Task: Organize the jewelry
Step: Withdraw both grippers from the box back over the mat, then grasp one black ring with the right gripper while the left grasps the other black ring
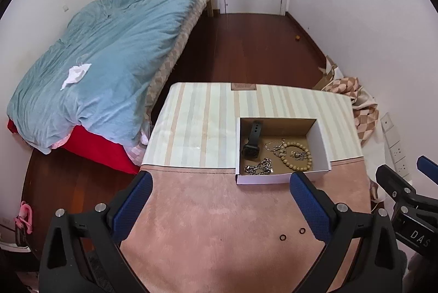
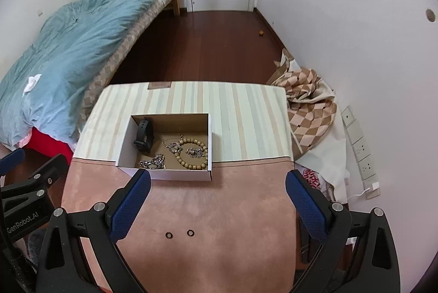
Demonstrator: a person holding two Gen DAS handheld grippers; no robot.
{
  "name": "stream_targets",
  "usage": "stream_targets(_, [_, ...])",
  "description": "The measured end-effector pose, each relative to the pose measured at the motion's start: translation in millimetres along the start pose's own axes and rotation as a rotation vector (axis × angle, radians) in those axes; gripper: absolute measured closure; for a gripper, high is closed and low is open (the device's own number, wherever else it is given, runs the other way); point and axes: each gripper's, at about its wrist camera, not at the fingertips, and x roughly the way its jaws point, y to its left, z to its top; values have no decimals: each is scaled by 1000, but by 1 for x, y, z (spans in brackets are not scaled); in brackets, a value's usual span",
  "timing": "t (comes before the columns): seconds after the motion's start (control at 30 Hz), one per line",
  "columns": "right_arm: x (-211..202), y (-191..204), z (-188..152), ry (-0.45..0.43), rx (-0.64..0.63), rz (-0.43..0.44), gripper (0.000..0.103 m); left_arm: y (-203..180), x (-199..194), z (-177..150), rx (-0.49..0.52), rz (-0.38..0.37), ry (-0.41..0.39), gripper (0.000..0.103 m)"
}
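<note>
two small dark rings [image 2: 178, 233] lie loose on the pink cloth of the tabletop [image 2: 191, 210], close together, near me and apart from everything else. the rest of the jewelry already sits in the open cardboard box [image 2: 210, 139] farther out: a black watch [image 2: 143, 138] on the left, a silver chain [image 2: 153, 163] at the near wall, a wooden bead bracelet [image 2: 193, 156] on the right with small silver pieces inside and beside it.

my right gripper [image 2: 217, 204] hangs above the rings with its jaws spread wide and empty; my left gripper [image 1: 220, 206] is spread and empty too, with the rings low and to its right.

the risk, as i judge it, is the rings themselves. they are thin and flat against a soft nap, so broad padded jaws may close over one without lifting it, or flick it off the near edge to the floor. catching both at once could drop one on the way. a low carry could clip the box's near wall and shove it.
</note>
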Motion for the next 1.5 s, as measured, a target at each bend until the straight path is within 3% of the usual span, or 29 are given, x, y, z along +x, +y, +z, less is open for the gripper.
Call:
stream_targets(0.23, [-37, -3, -10, -49, 12, 2, 3, 4, -35, -12, -3, -5, -42, 1])
stream_targets(0.5, [-59, -1, -20, -70, 24, 19, 3, 8, -47, -25, -25, -16, -40, 1])
stream_targets(0.7, [-41, -3, -39, -20, 32, 32, 3, 5, -33, -44, -36, 4, -5, 1])
stream_targets(0.87, [13, -13, -72, 78, 65, 65, 4, -1, 12, -75, -29, 33, 76, 1])
stream_targets(0.9, [30, -15, -82, 109, 65, 68, 6, -3, 23, -82, -24, 41, 99, 1])
stream_targets(0.97, [57, -15, -96, 155, 63, 84, 34, -6, 44, -95, -13, 54, 141, 1])
stream_targets(1.03, [87, -15, -111, 219, 73, 115, 42, -8, 64, -106, -5, 62, 183, 1])
stream_targets(1.13, [119, -10, -131, 262, 85, 156, 47, -9, 88, -118, -2, 76, 231, 1])
stream_targets(1.4, [157, 16, -149, 252, 25, 167, 47, -2, 115, -129, 1, 118, 272, 1])
stream_targets(1.5, [162, 27, -151, 247, -25, 133, 63, 1, 118, -130, -5, 128, 272, 1])
